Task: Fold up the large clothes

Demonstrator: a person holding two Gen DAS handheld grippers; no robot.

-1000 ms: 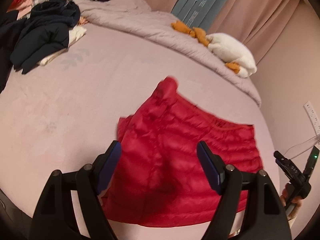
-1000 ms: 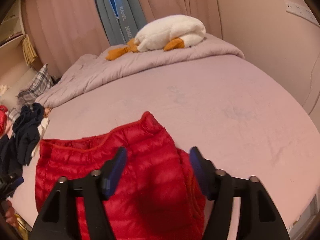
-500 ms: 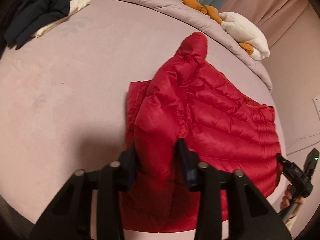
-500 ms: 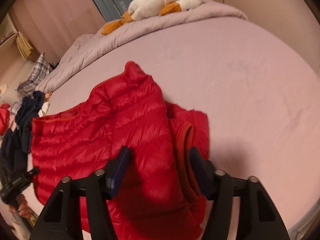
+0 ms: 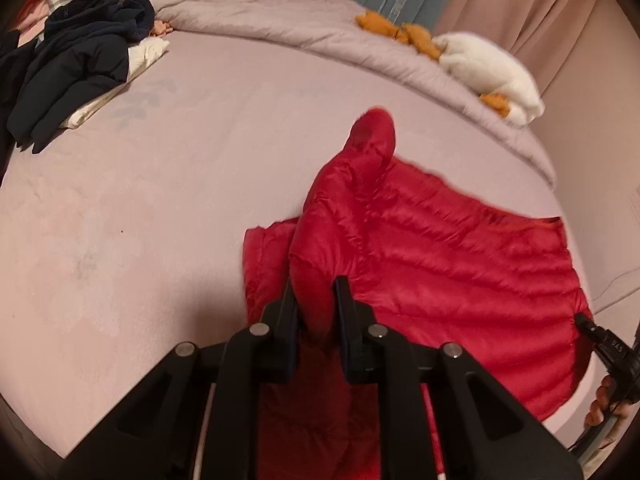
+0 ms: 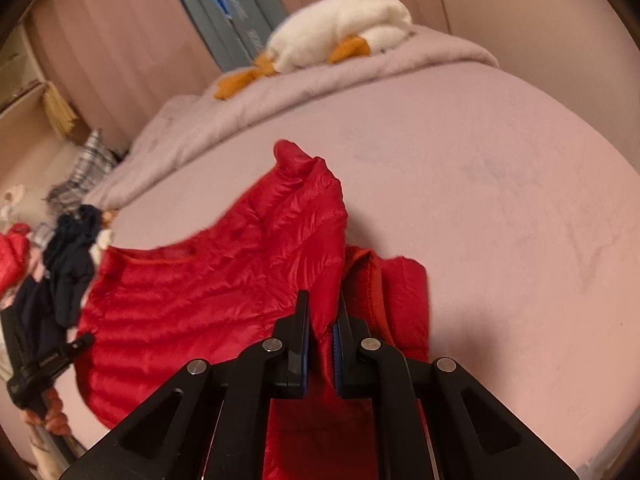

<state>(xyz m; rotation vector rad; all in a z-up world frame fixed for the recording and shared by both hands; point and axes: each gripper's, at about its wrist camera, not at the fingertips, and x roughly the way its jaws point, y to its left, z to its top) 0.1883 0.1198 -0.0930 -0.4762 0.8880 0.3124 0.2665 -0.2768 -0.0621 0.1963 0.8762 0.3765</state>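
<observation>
A red quilted puffer jacket (image 5: pixel 440 264) lies on the pink bed, one sleeve folded across its body and pointing at the far side. My left gripper (image 5: pixel 316 300) is shut on a fold of the jacket near its left edge. In the right wrist view the same jacket (image 6: pixel 208 300) spreads to the left, and my right gripper (image 6: pixel 322 316) is shut on a fold of it near its right edge. Each gripper shows at the edge of the other's view, right one (image 5: pixel 608 352) and left one (image 6: pixel 44 364).
A pile of dark clothes (image 5: pixel 76 56) lies at the bed's far left. A rolled grey duvet (image 5: pixel 280 28) runs along the far side with a white and orange plush goose (image 5: pixel 488 68) on it. Curtains and a wall stand behind. The pink sheet (image 6: pixel 500 220) stretches to the right.
Both grippers went from open above the jacket to shut on folds of it. The cameras came lower and closer, and the pinched fabric has risen between the fingers.
</observation>
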